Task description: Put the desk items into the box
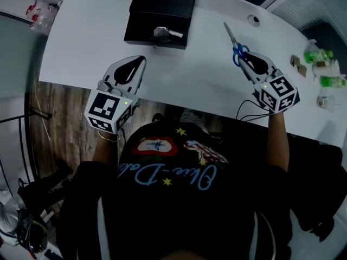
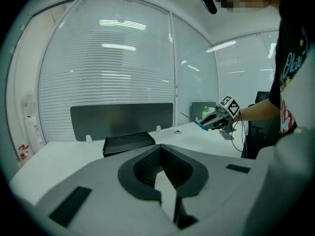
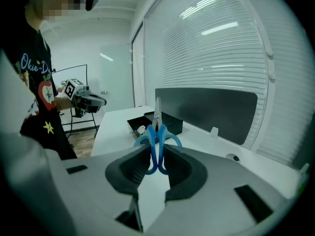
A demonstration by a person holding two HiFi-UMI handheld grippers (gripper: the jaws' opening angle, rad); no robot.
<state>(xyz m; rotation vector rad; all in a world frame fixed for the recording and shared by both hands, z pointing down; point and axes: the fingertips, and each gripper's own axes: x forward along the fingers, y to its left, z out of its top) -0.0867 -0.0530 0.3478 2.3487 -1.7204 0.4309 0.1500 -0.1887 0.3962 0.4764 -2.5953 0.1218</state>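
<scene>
Nearest is the person's black printed shirt (image 1: pixel 179 188), with an arm reaching out on each side. The left tool (image 1: pixel 139 62) sits over the near edge of the white bench (image 1: pixel 97 42). Its jaws meet at the tips and nothing is between them. The right tool (image 1: pixel 242 54) is farther out over the right part of the bench and is clamped on the blue handles of the scissors (image 1: pixel 232 38). The handle loops sit between the pads and the shut blades point away from the person. In the left gripper view the scissors are clear of the bench top.

Beyond the left tool, toward the far edge of the bench, lies the black box (image 1: pixel 162 7). It is open-topped and shallow, and a small pale item (image 1: pixel 166 33) rests near its front wall. The scissors are well apart from the box, off to its right. A round hole (image 1: pixel 254 19) in the bench top lies past the blade tips. At the far right end stand some green bottles (image 1: pixel 318 56) and a few small bits too small to tell. A dark screen runs along the back of the bench, with white blinds behind it.
</scene>
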